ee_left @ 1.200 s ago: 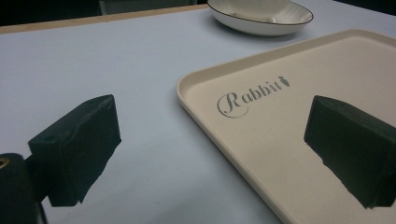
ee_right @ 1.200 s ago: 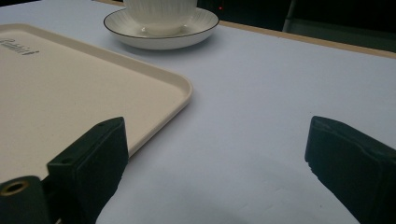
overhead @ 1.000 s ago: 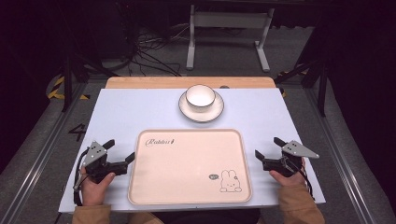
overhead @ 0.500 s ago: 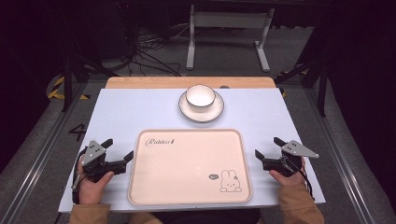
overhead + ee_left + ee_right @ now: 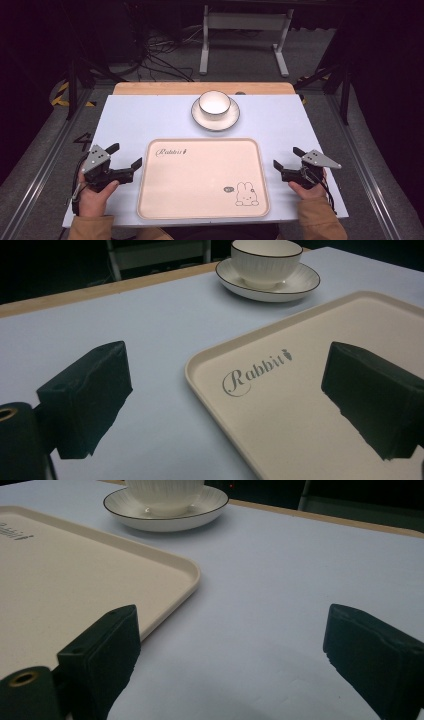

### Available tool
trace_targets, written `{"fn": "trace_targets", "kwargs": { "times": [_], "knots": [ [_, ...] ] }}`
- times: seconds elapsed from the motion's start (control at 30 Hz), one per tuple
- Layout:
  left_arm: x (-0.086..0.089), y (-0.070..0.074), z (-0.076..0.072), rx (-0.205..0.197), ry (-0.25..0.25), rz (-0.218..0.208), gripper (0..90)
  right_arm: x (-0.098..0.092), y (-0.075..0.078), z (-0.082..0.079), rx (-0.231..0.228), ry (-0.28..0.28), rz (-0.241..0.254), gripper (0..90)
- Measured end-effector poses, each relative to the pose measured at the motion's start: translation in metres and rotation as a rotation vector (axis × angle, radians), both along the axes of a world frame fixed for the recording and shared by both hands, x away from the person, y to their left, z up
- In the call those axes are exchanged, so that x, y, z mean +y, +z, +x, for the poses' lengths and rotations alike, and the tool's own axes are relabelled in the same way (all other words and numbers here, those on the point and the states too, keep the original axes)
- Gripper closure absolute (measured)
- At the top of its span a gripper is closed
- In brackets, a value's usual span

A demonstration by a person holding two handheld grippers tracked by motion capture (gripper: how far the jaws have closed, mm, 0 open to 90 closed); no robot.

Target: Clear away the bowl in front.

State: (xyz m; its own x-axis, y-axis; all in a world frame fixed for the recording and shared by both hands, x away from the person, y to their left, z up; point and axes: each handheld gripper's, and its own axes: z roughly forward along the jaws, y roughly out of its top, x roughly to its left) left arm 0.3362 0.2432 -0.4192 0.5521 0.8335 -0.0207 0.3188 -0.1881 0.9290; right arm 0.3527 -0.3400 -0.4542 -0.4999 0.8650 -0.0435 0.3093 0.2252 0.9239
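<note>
Resting at 8 o'clock on the table (image 5: 150,115): left gripper (image 5: 126,159), jaws spread wide, nothing between them, held in left hand (image 5: 95,192). Inner jaw tip reaching over left rim of tray (image 5: 200,175); outer jaw over bare table surface, as confirmed in left gripper view, where one jaw sits above the tray near its "Rabbit" lettering and the other above the table.

Centre, toward 6 o'clock: cream tray, flat on table, printed with script word at its far left corner and small rabbit drawing at its near right corner.

At 12 o'clock from tray, apart from its far rim: white cup (image 5: 215,104) upright on white saucer (image 5: 215,119), both dark-rimmed.

At 4 o'clock: right gripper (image 5: 286,159), jaws likewise spread, released, gripping nothing, held in right hand (image 5: 306,190). Positioned just beside right tray edge, not touching; right gripper view puts both jaws over bare table, tray corner ahead at 10 o'clock.
</note>
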Motion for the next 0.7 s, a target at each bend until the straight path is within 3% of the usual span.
{"fn": "trace_targets", "kwargs": {
  "times": [0.03,0.1,0.47,0.6,0.7],
  "knots": [
    [-0.001,0.002,0.0,-0.002,0.004,0.011,6.6,0.0,0.0,0.0,-0.004,0.002,-0.001,8.6],
    [-0.003,0.006,0.002,0.005,-0.007,-0.01,6.5,0.001,0.0,-0.001,-0.008,0.008,-0.008,8.5],
    [-0.011,0.019,0.006,0.005,-0.044,-0.031,6.3,0.0,0.0,-0.001,-0.008,0.006,-0.008,8.1],
    [-0.022,0.024,0.011,-0.001,-0.085,0.007,5.9,0.001,0.0,-0.001,-0.008,0.007,-0.006,8.1],
    [-0.03,0.03,0.015,-0.007,-0.108,0.011,5.7,0.0,0.0,-0.001,-0.008,0.007,-0.008,7.9]
  ]
}}
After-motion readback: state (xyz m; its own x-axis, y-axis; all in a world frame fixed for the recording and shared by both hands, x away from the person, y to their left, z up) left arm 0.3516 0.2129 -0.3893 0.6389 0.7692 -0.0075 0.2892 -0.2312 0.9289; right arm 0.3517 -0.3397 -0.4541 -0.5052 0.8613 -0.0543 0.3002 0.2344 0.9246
